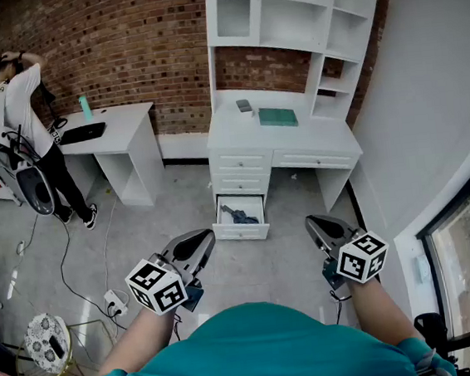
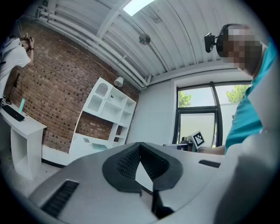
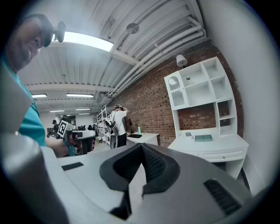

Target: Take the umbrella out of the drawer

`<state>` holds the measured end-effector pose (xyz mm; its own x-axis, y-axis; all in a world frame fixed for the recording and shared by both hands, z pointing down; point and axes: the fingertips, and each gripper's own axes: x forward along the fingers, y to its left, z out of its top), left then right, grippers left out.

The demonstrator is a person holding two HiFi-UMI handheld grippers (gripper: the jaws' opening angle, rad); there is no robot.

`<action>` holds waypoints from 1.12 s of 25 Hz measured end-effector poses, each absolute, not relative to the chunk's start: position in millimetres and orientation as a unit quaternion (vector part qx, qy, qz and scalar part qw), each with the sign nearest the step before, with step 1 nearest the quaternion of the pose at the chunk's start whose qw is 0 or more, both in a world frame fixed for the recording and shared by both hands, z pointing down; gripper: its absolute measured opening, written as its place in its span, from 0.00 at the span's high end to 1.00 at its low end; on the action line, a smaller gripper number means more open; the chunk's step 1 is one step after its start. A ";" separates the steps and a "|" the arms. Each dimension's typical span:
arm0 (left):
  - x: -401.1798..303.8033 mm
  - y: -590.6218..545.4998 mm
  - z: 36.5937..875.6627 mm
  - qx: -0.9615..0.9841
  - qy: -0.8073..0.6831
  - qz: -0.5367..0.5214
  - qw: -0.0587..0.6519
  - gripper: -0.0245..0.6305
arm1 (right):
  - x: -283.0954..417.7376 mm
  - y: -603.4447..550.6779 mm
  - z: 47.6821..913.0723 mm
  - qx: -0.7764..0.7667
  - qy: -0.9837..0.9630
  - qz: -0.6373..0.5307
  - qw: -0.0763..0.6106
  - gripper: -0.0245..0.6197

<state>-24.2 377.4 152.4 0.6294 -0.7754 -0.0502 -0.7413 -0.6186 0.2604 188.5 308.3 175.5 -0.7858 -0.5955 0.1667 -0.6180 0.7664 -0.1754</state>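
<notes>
A dark blue folded umbrella (image 1: 240, 216) lies in the open bottom drawer (image 1: 241, 231) of the white desk (image 1: 330, 139) against the brick wall. My left gripper (image 1: 203, 238) and right gripper (image 1: 312, 223) are held close to my body, well short of the drawer, one on either side of it. Both are shut with nothing between the jaws. In the left gripper view the left gripper (image 2: 140, 146) points level toward the desk and its shelf unit (image 2: 109, 107). The right gripper (image 3: 142, 148) looks along the brick wall, with the desk (image 3: 210, 144) at its right.
A teal book (image 1: 278, 117) and a small grey item lie on the desk top. A second white desk (image 1: 120, 124) stands at the left, with a person in a white shirt (image 1: 27, 113) beside it. A power strip (image 1: 113, 302) and cable lie on the floor near a patterned stool (image 1: 46, 340).
</notes>
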 end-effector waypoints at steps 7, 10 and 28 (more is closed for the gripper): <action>-22.2 378.1 157.1 0.896 -0.421 -0.080 0.115 0.95 | 186.5 310.4 179.7 0.322 -0.939 0.109 0.056 0.93; -20.4 381.3 159.6 0.897 -0.420 -0.078 0.118 0.95 | 185.9 314.4 183.7 0.316 -0.940 0.118 0.058 0.93; 72.8 368.4 151.4 0.895 -0.427 -0.069 0.108 0.95 | 265.3 303.7 184.3 0.278 -0.951 0.120 0.058 0.93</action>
<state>72.8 368.4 151.4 0.6250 -0.7800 -0.0319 -0.7500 -0.6113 0.2528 265.3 303.7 184.3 -0.8384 -0.5152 0.1777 -0.5433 0.8162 -0.1968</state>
